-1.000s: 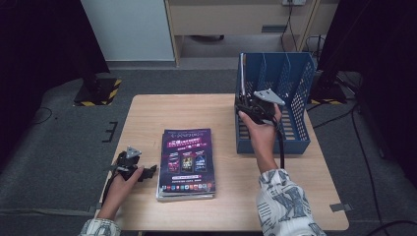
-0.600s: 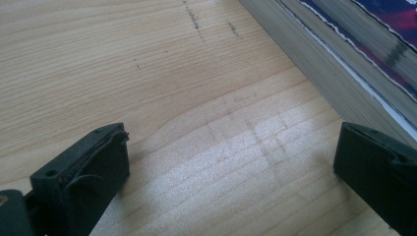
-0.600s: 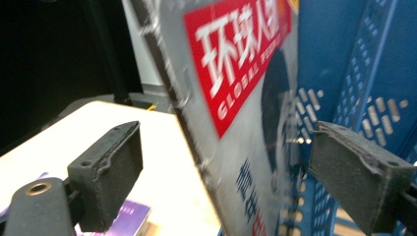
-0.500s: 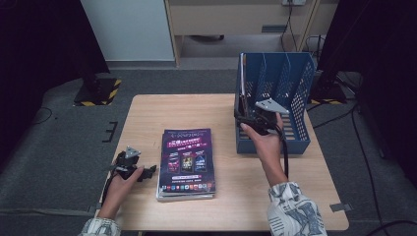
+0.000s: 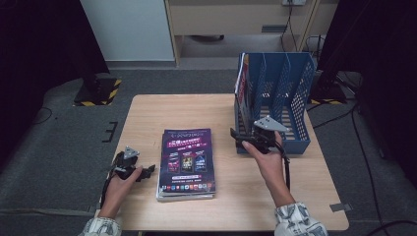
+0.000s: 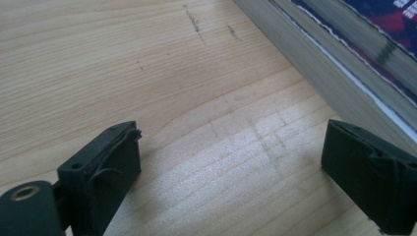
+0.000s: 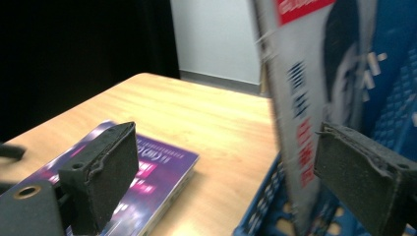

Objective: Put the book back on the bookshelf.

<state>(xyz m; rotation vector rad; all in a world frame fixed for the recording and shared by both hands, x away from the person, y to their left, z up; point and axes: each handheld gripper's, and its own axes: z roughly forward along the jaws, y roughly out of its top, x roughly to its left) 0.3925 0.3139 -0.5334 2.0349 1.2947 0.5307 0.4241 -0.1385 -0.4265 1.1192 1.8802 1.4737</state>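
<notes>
A rectangular worktop (image 5: 147,118) of pale wood grain stands on a grey carpeted floor (image 5: 59,147). A stack of magazines (image 5: 187,164) lies flat near the middle of the worktop, toward its near edge, with a purple cover facing up. At the far right corner sits a blue plastic file rack (image 5: 300,98) with mesh walls and upright dividers; a magazine (image 5: 241,81) stands upright in its leftmost slot. In the left gripper view, faint dark scuff marks show on the bare wood just beside the edge of the stack.
</notes>
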